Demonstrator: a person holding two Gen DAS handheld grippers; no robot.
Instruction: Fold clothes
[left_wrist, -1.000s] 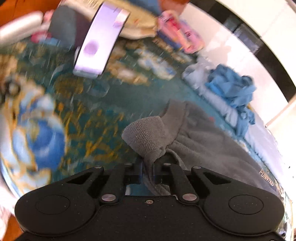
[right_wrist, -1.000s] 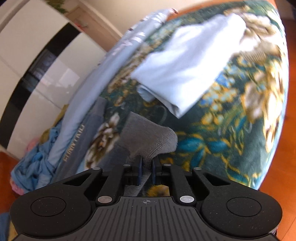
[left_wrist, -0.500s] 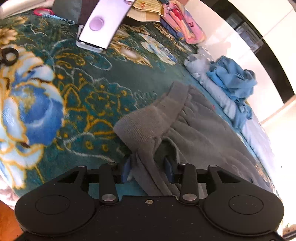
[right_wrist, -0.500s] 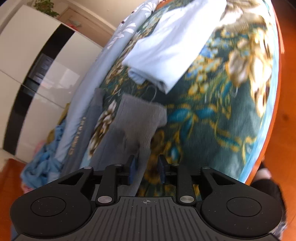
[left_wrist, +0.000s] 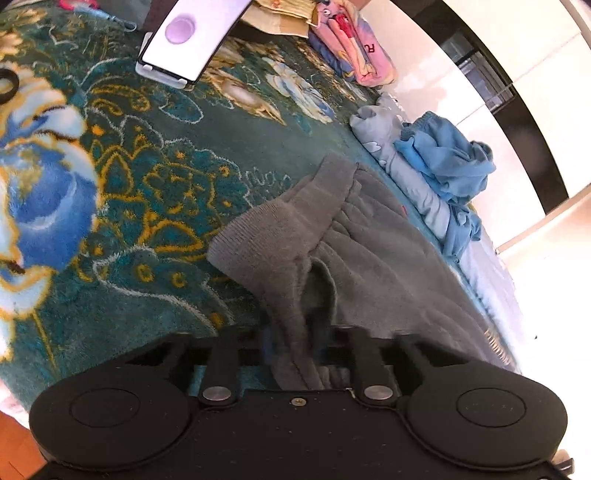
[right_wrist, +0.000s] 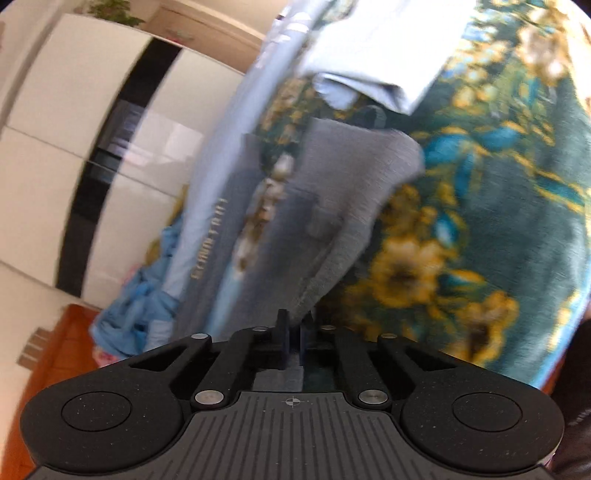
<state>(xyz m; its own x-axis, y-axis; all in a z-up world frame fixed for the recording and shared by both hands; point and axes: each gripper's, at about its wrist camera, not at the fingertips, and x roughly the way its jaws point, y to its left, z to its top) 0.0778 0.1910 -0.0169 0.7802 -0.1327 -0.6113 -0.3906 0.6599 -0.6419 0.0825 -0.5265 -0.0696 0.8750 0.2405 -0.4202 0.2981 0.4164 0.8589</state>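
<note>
Grey sweatpants (left_wrist: 369, 258) lie on floral blanket (left_wrist: 147, 184); left tool (left_wrist: 295, 339) spread wide around waistband, right tool (right_wrist: 293, 328) pinched on cuff edge.

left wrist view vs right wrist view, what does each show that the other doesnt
Only the left wrist view shows the phone near the top, the pink folded cloth, and the left gripper open around the grey garment's ribbed end.

Only the right wrist view shows the folded white cloth, the white cabinets, and the right gripper nearly closed at the garment's edge; whether it pinches fabric is unclear.

Both show the grey garment, the floral blanket and the crumpled blue clothes.
</note>
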